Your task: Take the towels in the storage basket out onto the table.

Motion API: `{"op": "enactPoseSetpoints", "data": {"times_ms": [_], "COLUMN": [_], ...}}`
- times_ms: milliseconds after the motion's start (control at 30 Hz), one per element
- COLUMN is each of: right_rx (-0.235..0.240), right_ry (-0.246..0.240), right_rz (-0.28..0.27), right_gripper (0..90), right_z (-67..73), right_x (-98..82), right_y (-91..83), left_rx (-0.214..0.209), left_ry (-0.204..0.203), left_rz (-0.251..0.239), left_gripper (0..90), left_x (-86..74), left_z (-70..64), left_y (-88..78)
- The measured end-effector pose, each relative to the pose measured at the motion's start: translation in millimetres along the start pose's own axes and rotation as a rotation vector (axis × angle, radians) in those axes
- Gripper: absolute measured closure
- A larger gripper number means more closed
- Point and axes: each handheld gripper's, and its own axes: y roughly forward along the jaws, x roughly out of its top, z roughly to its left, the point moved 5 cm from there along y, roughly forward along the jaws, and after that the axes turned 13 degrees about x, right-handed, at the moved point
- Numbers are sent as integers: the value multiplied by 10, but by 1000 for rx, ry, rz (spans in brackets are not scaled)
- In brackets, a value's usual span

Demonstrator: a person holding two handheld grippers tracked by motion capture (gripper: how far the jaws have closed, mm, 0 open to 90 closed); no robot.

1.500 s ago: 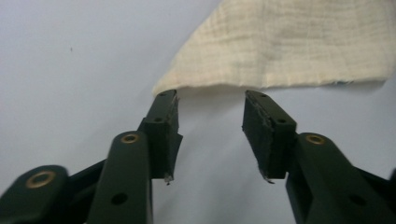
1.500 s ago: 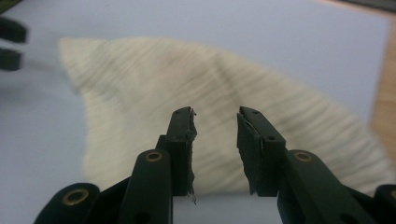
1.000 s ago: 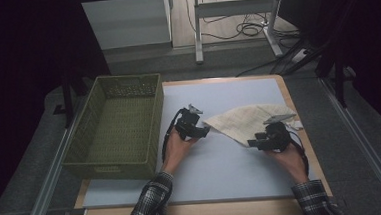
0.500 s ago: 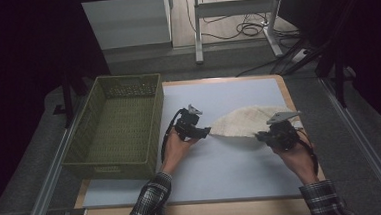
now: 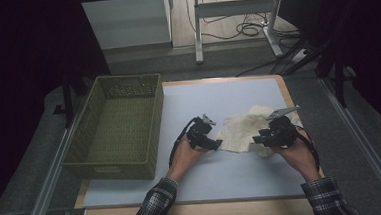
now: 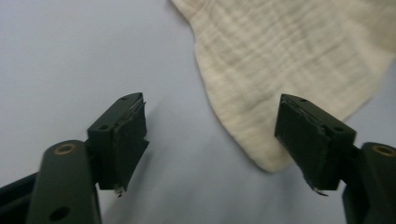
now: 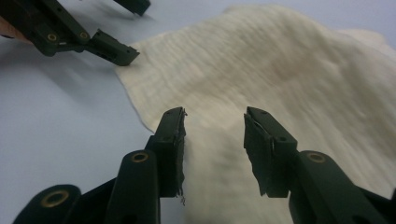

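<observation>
Left gripper [image 6: 212, 140] with jaws parted and just been widening, cloth [image 6: 289, 60] corner lying near one jaw, ungripped, right gripper [image 7: 212, 140] jaws apart, just reopened, poised over the cloth's edge, cloth flat on the pale tabletop [image 5: 218, 96], green basket [image 5: 117, 124] at left
</observation>
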Motion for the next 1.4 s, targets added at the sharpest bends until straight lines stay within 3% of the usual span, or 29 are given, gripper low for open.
{"op": "enactPoseSetpoints", "data": {"times_ms": [67, 200, 300, 400, 500, 667, 700, 733, 800, 900, 933, 967, 1000, 1033, 1100, 1167, 1200, 1267, 1300, 1333, 1367, 1400], "right_rx": [-26, -57, -62, -74, -108, -166, -183, -183, -139, -152, -152, -152, -159, -159, -179, -179, -175, -169, -169, -165, -153, -150], "right_ry": [3, 25, 57, 67, 108, 66, 36, 36, 46, 52, 41, 41, 29, 29, 8, 9, 7, 10, 10, 16, 35, 45], "right_rz": [-11, -43, -51, -36, -43, -39, -46, -46, -69, -45, -68, -68, -67, -67, -54, -47, -42, -14, -14, -6, 11, 16], "right_gripper": [561, 536, 533, 528, 434, 414, 583, 583, 850, 857, 856, 856, 848, 848, 834, 827, 813, 726, 726, 702, 611, 598], "right_z": [-16, -23, -32, -45, -158, -270, -286, -286, -263, -257, -227, -227, -229, -229, -285, -306, -326, -413, -413, -438, -492, -511], "right_x": [-60, -241, -408, -529, -706, -737, -720, -720, -676, -615, -493, -493, -340, -340, -97, -22, 32, 212, 212, 244, 274, 281], "right_y": [-103, -334, -397, -375, -282, -98, -12, -12, 43, 6, -91, -91, -170, -170, -156, -114, -71, 189, 189, 286, 468, 539], "left_rx": [18, 47, 53, 38, 42, 43, 43, 43, 44, 44, 44, 44, 46, 46, 46, 47, 47, 47, 47, 48, 48, 49], "left_ry": [-19, -7, -23, -47, -49, -50, -55, -55, -58, -57, -58, -58, -57, -57, -58, -56, -60, -57, -57, -58, -60, -61], "left_rz": [-10, -9, -1, 1, -4, -6, -12, -12, -16, -18, -20, -20, -20, -20, -21, -21, -25, -27, -27, -27, -34, -35], "left_gripper": [222, 214, 210, 207, 206, 207, 207, 207, 207, 207, 207, 207, 207, 207, 207, 207, 207, 207, 207, 207, 208, 208], "left_x": [5, 1, -7, -21, -24, -31, -35, -35, -39, -41, -42, -42, -43, -43, -45, -47, -48, -53, -53, -54, -58, -59], "left_z": [12, 48, 89, 105, 103, 103, 102, 102, 100, 101, 101, 101, 100, 100, 100, 101, 100, 102, 102, 101, 101, 100], "left_y": [25, 19, 23, 30, 32, 31, 33, 33, 35, 35, 37, 37, 38, 38, 38, 37, 38, 37, 37, 37, 38, 38]}}
